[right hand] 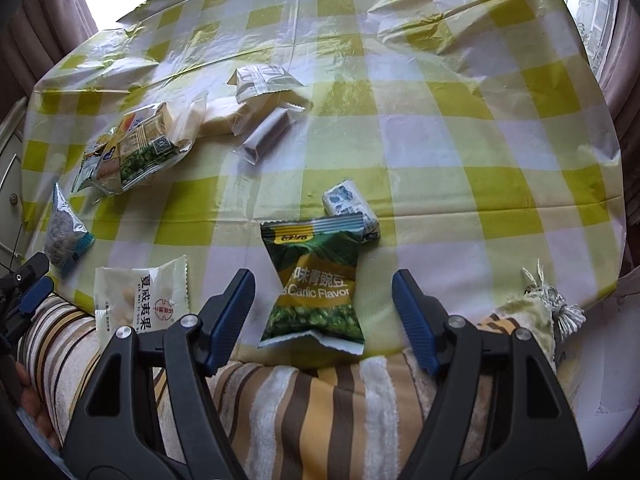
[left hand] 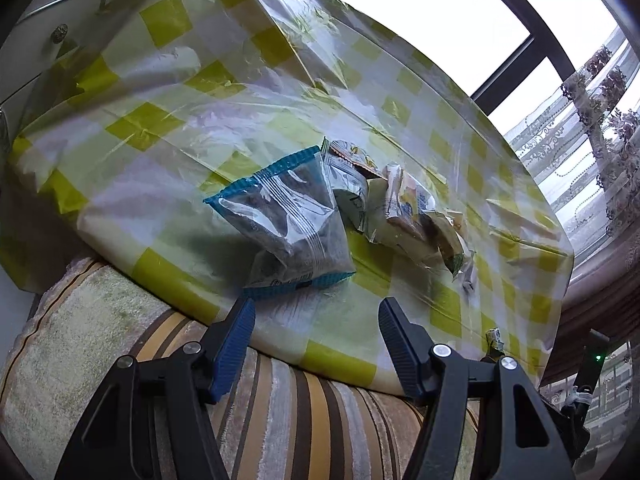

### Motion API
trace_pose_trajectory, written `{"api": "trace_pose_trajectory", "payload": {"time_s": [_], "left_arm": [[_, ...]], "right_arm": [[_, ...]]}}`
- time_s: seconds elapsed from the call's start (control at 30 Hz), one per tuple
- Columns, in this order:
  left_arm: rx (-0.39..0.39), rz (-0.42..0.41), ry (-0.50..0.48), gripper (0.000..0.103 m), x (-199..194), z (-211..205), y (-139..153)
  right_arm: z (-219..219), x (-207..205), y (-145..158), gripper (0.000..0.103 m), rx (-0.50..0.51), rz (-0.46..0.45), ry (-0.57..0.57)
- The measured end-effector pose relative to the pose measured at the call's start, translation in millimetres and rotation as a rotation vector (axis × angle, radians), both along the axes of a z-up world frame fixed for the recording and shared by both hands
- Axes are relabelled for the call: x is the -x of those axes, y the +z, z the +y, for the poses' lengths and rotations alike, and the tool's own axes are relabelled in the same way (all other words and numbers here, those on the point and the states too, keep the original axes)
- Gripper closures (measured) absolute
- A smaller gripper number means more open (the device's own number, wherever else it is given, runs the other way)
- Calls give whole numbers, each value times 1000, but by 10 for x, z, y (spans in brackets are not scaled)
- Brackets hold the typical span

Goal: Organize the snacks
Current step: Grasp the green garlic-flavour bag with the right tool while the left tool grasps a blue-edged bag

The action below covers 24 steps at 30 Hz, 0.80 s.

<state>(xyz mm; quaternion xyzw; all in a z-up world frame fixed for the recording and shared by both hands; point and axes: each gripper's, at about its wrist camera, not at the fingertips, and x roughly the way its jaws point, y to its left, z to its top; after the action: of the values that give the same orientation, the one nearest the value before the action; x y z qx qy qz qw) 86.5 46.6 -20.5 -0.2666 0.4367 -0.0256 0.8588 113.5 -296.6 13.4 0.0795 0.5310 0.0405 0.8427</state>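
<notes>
— Right, what is the right wrist view giving that the left one isn't?

— Most of the spread. The right gripper [right hand: 323,312] is hanging over the near edge of the checked tablecloth [right hand: 460,128], jaws released, nothing pinched. A green pea packet [right hand: 316,284] is lying flat between the blue pads without touching either. Just behind it, a small white-and-blue packet [right hand: 350,210]. To the left, a white nut packet [right hand: 140,300] is sitting at the table edge, and farther back a pile of mixed snack packets [right hand: 136,148] and some white wrappers [right hand: 262,100].

— And the left wrist view?

— Narrower. The left gripper [left hand: 316,344] is tilting down over a striped cushion [left hand: 280,412], jaws apart and empty. Just ahead of the tips a clear blue-edged packet [left hand: 288,220] is lying on the cloth, touching the mixed pile. Only this view is showing the window [left hand: 420,12] and a white drawer unit [left hand: 48,36].

— Can the right camera see the left tool?

— Only a sliver at its left edge.
</notes>
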Motion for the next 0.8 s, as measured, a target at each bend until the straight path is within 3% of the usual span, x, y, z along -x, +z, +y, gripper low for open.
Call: {"api": "trace_pose_trajectory", "payload": {"time_s": [0.1, 0.33, 0.47, 0.57, 0.67, 0.8], "left_arm": [[10, 13, 17, 38, -95, 40, -43], [-1, 33, 74, 33, -365, 97, -102], [-64, 31, 67, 31, -492, 9, -102], [-130, 36, 56, 31, -561, -72, -97], [-190, 38, 43, 44, -586, -149, -98], [-199, 22, 24, 50, -588, -182, -103]], "right_arm": [[50, -28, 3, 30, 23, -6, 9], [139, -27, 3, 44, 76, -37, 37], [174, -27, 0, 53, 96, -56, 49], [184, -24, 1, 54, 101, -64, 52], [183, -14, 1, 56, 103, -72, 53], [203, 13, 6, 60, 109, -86, 63]]}}
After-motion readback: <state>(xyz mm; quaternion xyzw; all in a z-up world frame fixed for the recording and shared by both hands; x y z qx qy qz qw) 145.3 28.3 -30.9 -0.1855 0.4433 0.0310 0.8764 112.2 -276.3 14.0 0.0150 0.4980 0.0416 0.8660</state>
